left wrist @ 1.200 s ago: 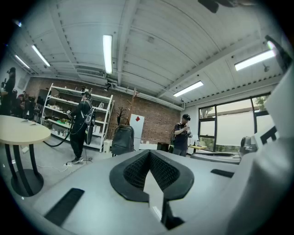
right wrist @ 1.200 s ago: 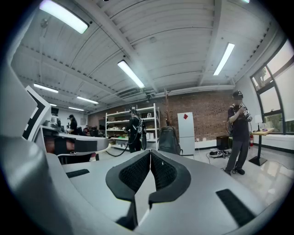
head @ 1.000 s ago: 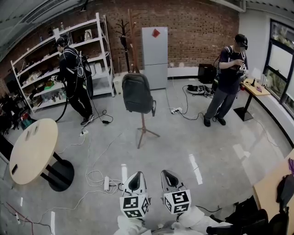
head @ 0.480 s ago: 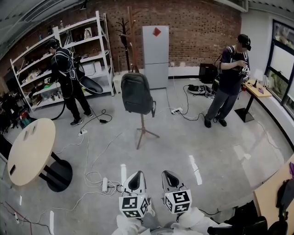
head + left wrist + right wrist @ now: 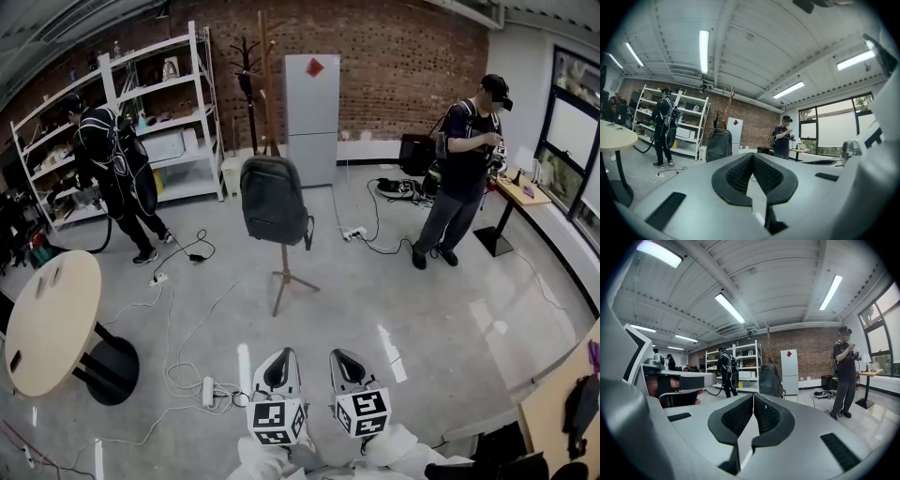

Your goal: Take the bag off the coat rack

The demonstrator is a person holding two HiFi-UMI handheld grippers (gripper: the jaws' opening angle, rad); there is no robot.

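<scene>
One bag [image 5: 273,200] — one tripod stand [image 5: 283,265]

Brick wall [image 5: 403,66], grey concrete floor [image 5: 375,281], wht shelves [image 5: 155,53], fridge [image 5: 312,117], rnd table [image 5: 52,319], windows [image 5: 574,131] rt

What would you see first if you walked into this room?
A dark backpack hangs on a wooden coat rack in the middle of the floor, with a white fridge behind it against the brick wall. Down in front, the left gripper and right gripper sit side by side, both shut and empty.
</scene>
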